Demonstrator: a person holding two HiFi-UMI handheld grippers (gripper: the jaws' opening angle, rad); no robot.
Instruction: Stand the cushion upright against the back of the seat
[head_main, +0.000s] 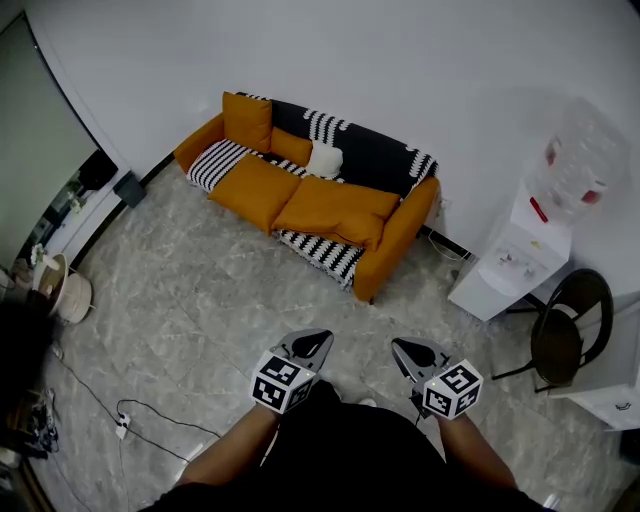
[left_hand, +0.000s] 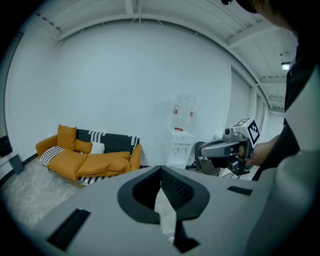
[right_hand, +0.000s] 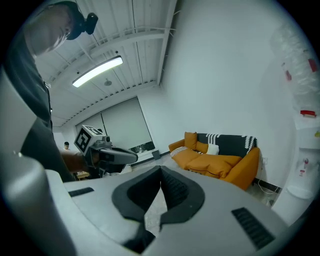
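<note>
Cushion (head_main: 335, 212): large, orange, lying flat on the sofa (head_main: 400, 235) seat, at the end nearer the right arm in the head view. Its front edge overhangs the seat a little. Not standing against the backrest.

Second flat cushion (head_main: 245, 185), same orange, lies beside it on the other half of the seat. Black-and-white striped throw (head_main: 370, 150) is draped over the backrest and shows under both flat cushions. Upright orange cushion (head_main: 247, 120) sits in the far left corner. A small orange pillow (head_main: 291, 146) and a white pillow (head_main: 324, 159) lean on the backrest, side by side and touching.

Sofa stands against a white wall on a grey marbled floor (head_main: 200, 290). Water dispenser (head_main: 515, 255) is off the sofa's right end, with a black chair (head_main: 565, 325) just beside it. Power strip (head_main: 122, 425) with trailing cable lies on the floor at left.

Left gripper (head_main: 322, 338) and right gripper (head_main: 398, 346) are held low in front of the person, side by side, well apart from the sofa. Both point toward it.

Left gripper view: fingers (left_hand: 172, 187) closed tip to tip, nothing between them. Right gripper view: fingers (right_hand: 175, 187) likewise pressed together, empty.
</note>
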